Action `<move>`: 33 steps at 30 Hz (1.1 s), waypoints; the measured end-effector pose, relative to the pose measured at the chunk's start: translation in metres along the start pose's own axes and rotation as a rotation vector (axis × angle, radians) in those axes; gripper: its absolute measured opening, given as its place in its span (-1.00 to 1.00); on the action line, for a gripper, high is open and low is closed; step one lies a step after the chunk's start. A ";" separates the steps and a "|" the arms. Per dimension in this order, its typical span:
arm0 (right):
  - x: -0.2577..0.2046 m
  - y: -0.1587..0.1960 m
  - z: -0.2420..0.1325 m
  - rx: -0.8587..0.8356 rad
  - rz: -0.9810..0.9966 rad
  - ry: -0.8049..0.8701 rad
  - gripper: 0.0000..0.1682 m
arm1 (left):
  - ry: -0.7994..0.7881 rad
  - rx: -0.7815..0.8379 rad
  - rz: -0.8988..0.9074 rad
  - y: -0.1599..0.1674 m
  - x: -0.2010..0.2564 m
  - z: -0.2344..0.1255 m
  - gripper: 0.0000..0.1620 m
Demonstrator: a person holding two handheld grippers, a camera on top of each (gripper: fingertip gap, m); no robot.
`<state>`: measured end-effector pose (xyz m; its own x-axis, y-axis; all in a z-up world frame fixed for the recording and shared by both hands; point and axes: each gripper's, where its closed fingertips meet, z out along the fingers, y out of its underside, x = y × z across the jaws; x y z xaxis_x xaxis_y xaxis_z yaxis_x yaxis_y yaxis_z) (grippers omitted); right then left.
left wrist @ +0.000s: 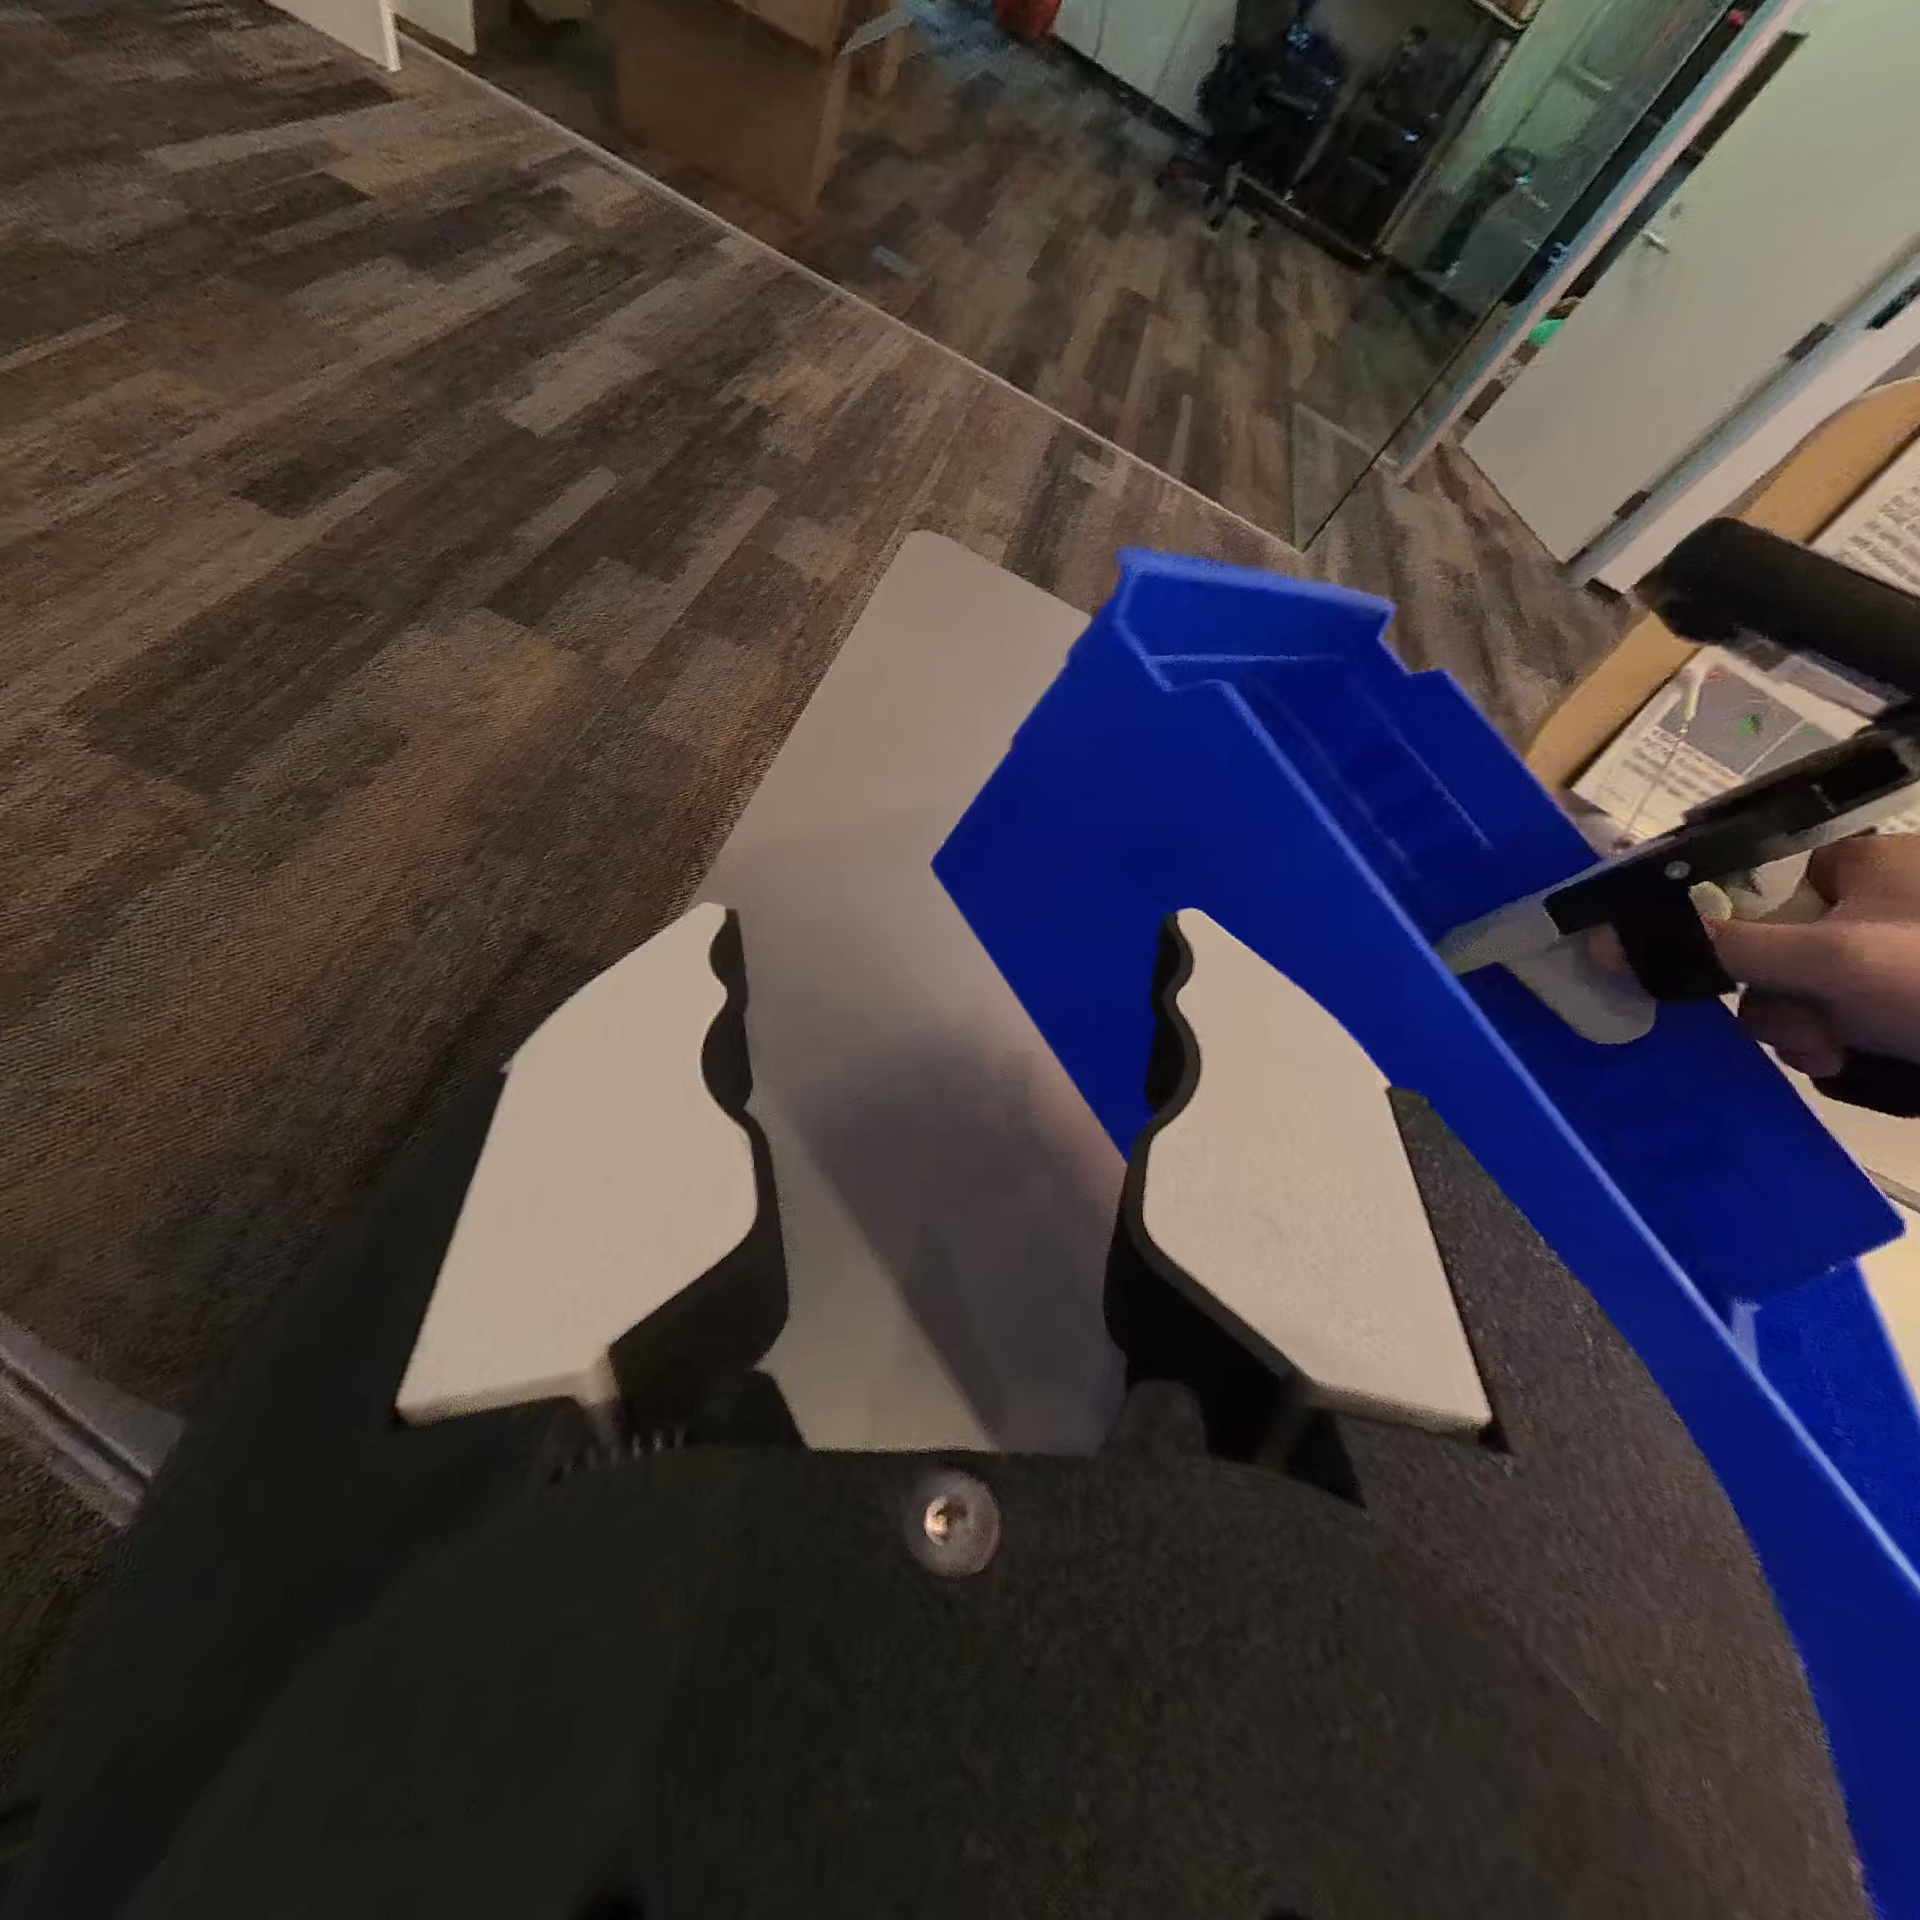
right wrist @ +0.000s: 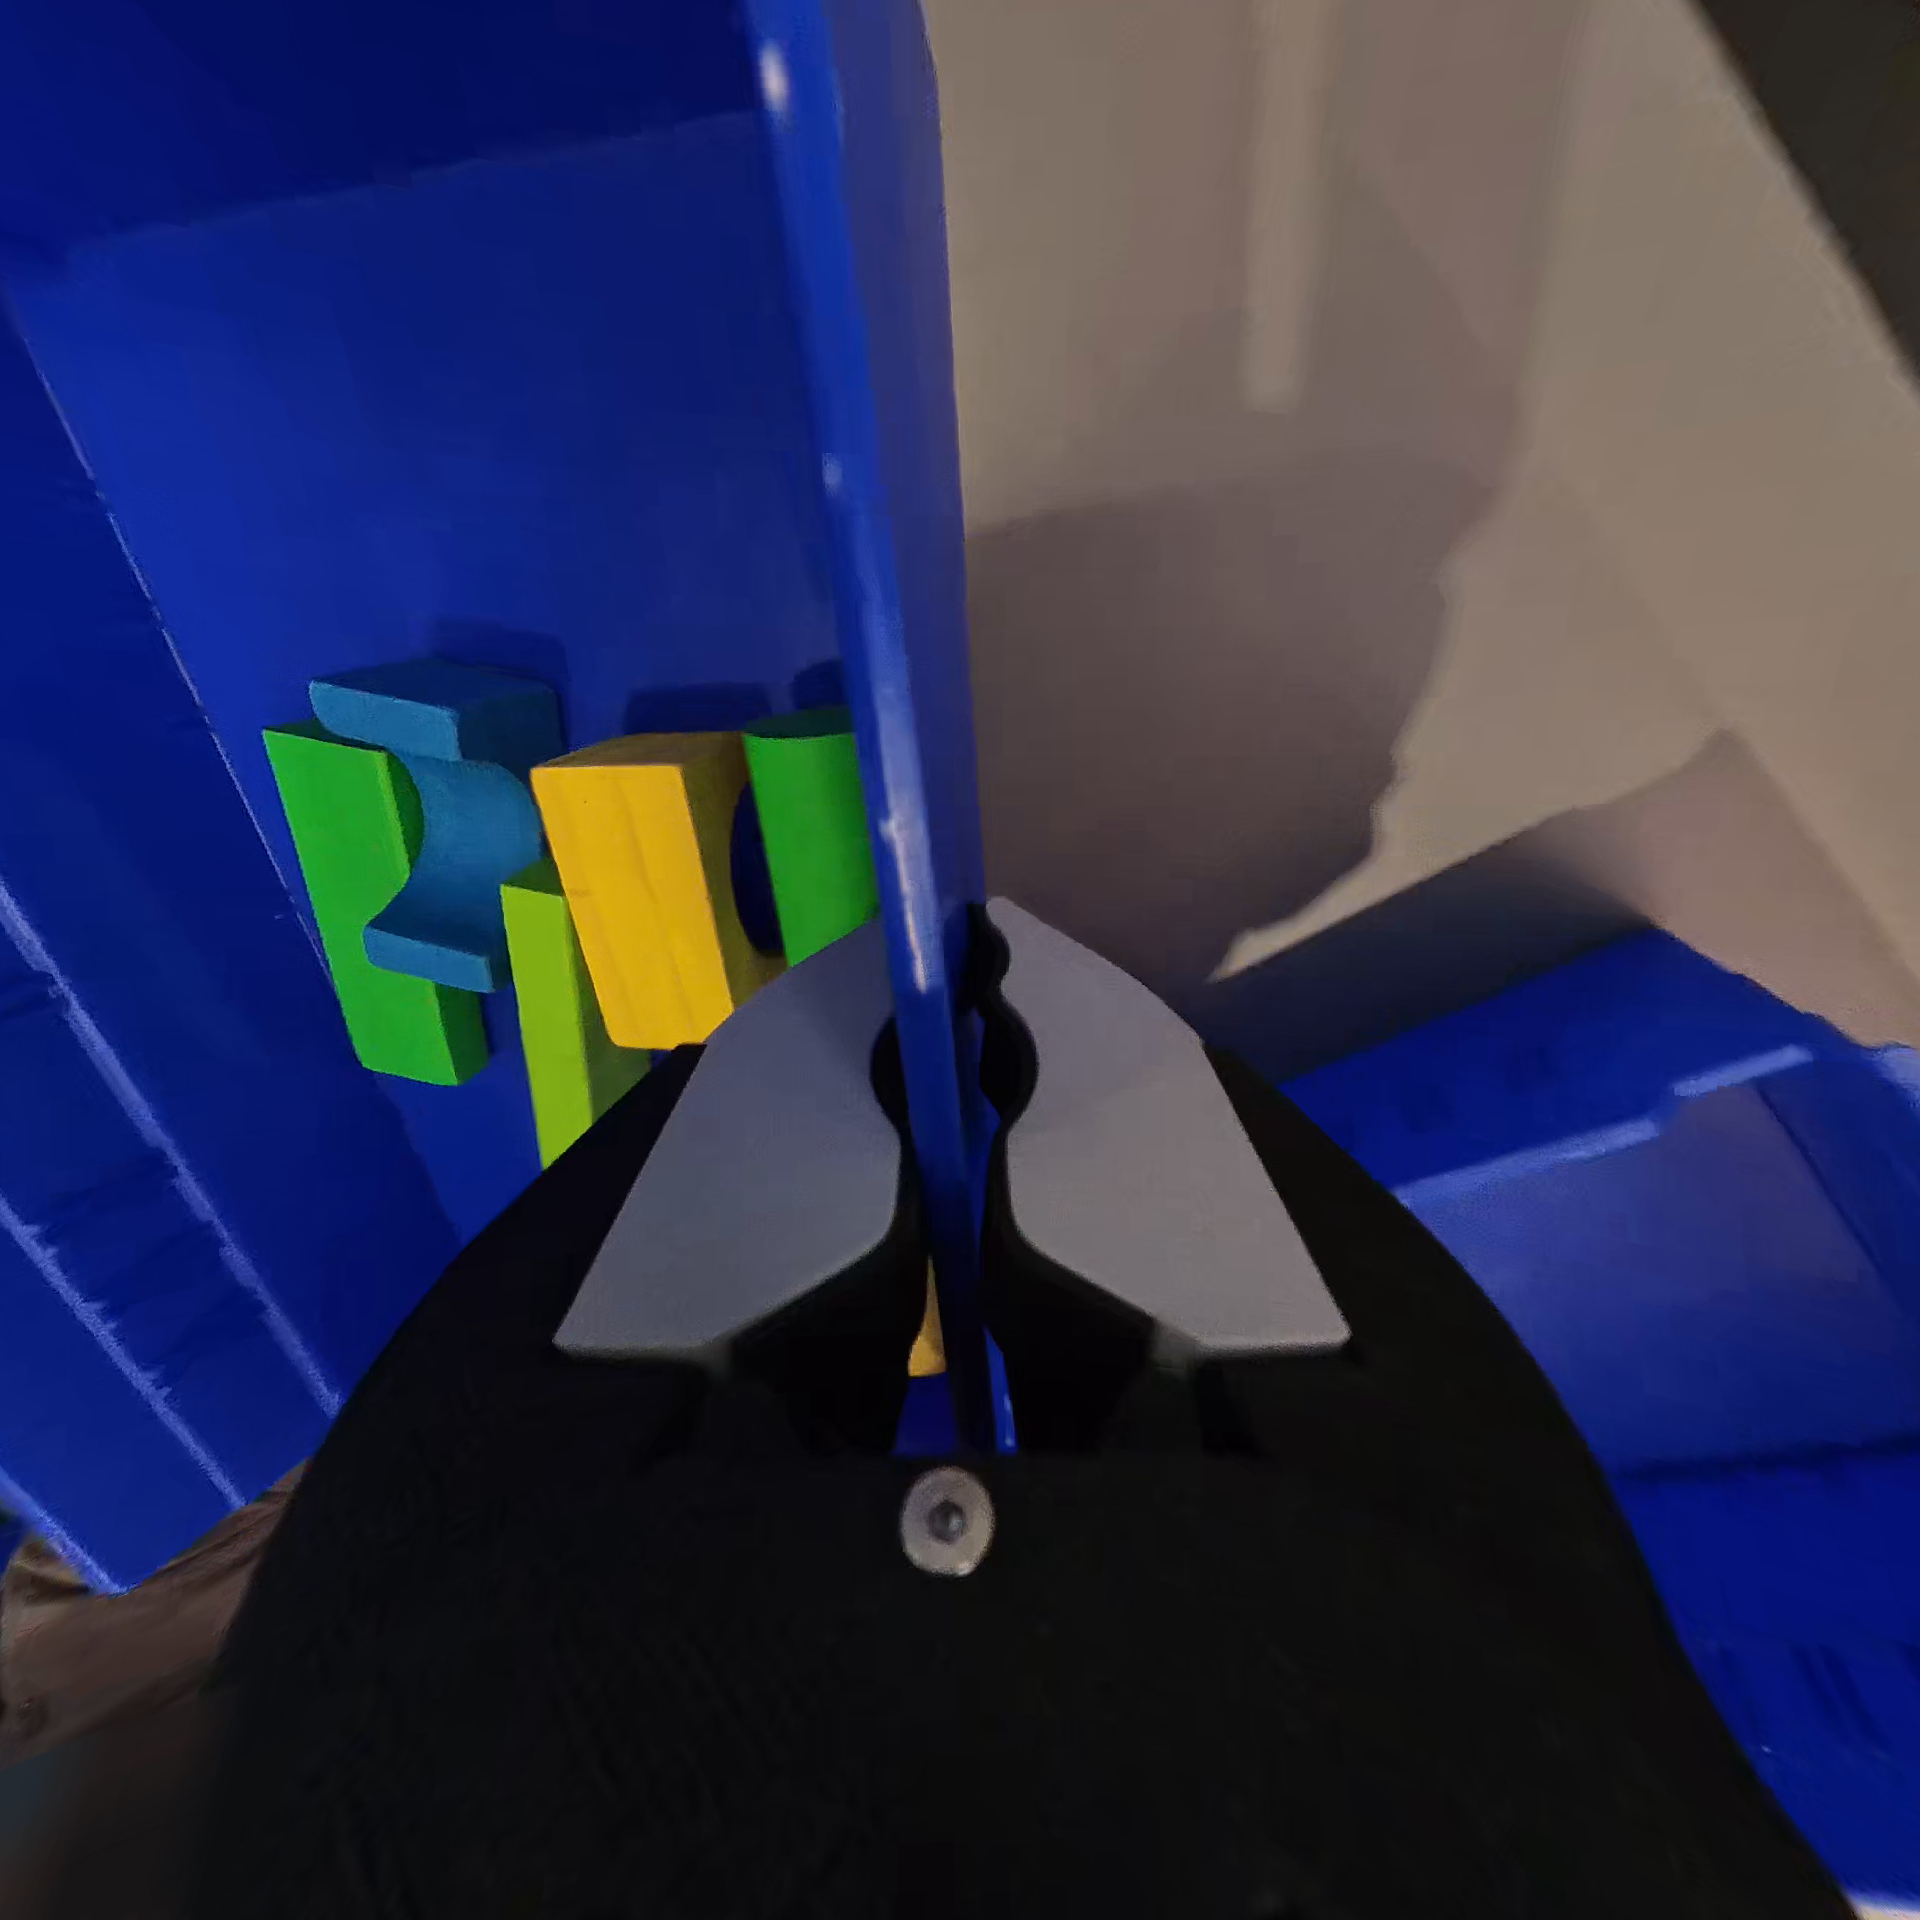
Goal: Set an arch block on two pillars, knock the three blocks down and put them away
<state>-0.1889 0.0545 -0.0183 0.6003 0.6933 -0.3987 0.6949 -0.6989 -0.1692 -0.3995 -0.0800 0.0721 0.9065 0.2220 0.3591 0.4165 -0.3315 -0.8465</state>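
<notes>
Right gripper (right wrist: 951, 1049) clamped on the side wall of the blue bin (right wrist: 416, 468), which is tilted; left gripper (left wrist: 951, 1039) hangs apart, empty, over the white table (left wrist: 894, 790). Blocks (right wrist: 582, 883) lie bunched at the bin's lower end. Judged step: handling the bin; next, level it gently.
</notes>
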 end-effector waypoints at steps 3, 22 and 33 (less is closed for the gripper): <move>-0.008 -0.009 0.018 -0.015 0.011 -0.011 -0.90 | -0.067 -0.029 0.010 0.005 -0.014 -0.002 -0.07; -0.007 -0.028 0.074 -0.037 0.163 0.076 -0.88 | 0.006 -0.179 0.014 0.032 -0.018 0.026 -0.05; 0.021 -0.032 0.108 0.125 0.326 -0.053 -0.67 | 0.004 -0.364 0.057 0.065 -0.027 0.042 -0.02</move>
<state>-0.2413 0.0720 -0.1182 0.7590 0.4225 -0.4954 0.4141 -0.9004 -0.1335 -0.4001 -0.0691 -0.0098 0.9291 0.1903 0.3172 0.3616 -0.6481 -0.6702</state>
